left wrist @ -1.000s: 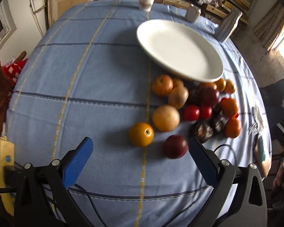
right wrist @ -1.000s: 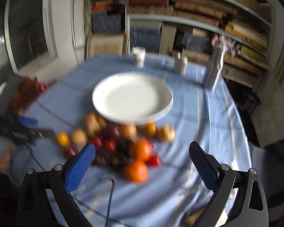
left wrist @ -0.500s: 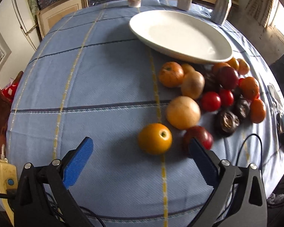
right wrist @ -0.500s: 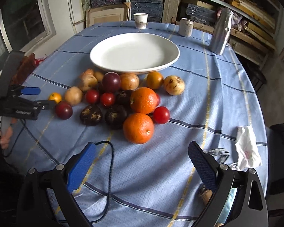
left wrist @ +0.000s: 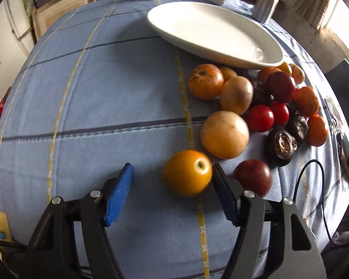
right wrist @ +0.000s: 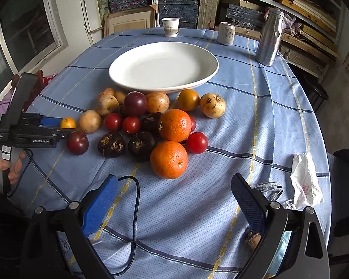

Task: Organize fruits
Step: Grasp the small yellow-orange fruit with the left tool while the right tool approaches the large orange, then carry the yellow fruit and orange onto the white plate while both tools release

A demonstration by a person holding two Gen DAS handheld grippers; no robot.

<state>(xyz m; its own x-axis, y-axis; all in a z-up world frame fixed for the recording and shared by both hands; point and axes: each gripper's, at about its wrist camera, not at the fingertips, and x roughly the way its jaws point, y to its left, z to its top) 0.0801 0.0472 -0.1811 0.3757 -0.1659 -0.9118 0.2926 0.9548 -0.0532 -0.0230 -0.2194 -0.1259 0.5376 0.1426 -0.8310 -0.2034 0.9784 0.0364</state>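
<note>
Left tool (left wrist: 172, 181) has been closing around the yellow-orange fruit (left wrist: 187, 173), one pad touching

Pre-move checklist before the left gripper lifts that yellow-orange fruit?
1. Fruit between the pads: ok. The yellow-orange fruit sits inside the left gripper, whose jaws have just been closing.
2. Both pads pressing: not ok. One pad touches the fruit; the other shows a clear gap.
3. Neighbour clear: cannot tell. The dark red plum lies right behind the touching finger.
4. Plate free: ok. The white plate holds nothing.
5. Right gripper out of the way: ok. It is open over bare tablecloth, short of the nearest orange.
6. Cable: cannot tell whether it will snag.
</note>
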